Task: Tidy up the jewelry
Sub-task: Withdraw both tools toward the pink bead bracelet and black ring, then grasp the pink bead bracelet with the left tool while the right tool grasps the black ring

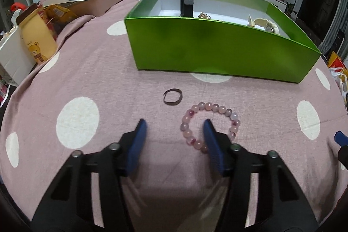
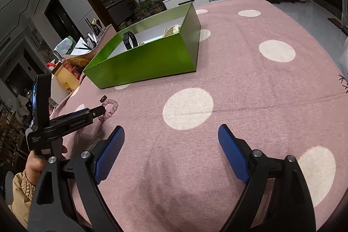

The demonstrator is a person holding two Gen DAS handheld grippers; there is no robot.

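Fingers of the left tool straddle one side of the bead bracelet, unclenched, ready to pinch it for the green box.

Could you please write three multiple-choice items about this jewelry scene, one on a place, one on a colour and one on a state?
1. Where does the small dark ring lie?
A. Inside the box
B. On the cloth between the bead bracelet and the box
C. On top of the bracelet

2. What colour is the box on the outside?
A. Green
B. Blue
C. White

3. How does the left gripper stand towards the bead bracelet?
A. Shut tight on it, lifting it
B. Open, one finger inside the loop, one outside
C. Far away, over the box

Answers:
1 B: the ring rests on the pink cloth, apart from both.
2 A: its outer walls are shiny green.
3 B: the bracelet's near side lies between the fingers, flat on the cloth.
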